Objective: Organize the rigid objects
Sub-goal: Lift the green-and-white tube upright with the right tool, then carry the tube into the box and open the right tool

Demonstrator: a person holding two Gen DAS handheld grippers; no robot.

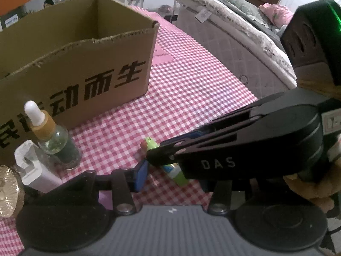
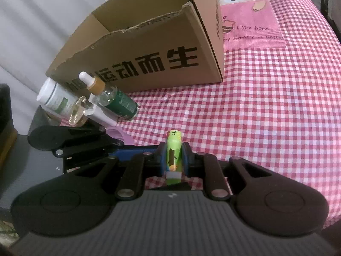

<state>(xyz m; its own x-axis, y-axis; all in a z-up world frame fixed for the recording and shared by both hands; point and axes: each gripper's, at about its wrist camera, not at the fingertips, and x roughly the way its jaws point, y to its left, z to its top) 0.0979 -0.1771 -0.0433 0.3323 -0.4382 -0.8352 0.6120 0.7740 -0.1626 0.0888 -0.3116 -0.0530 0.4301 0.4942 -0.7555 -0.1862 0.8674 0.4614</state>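
My right gripper (image 2: 173,157) is shut on a small green tube (image 2: 173,151), which lies along the fingers and points forward, just above the checked cloth. In the left wrist view the right gripper (image 1: 157,155) reaches in from the right across the green tube (image 1: 178,173). My left gripper (image 1: 172,177) is open, its left blue pad (image 1: 141,176) close to the tube; its right finger is hidden behind the right gripper. The open cardboard box (image 2: 149,53) stands behind; it also shows in the left wrist view (image 1: 85,64).
A dropper bottle (image 1: 55,143), a white and pink device (image 1: 36,170) and a gold-lidded jar (image 1: 6,189) stand at the left. The right wrist view adds a white bottle (image 2: 55,98). A bed (image 1: 234,32) lies beyond the pink checked cloth (image 2: 266,106).
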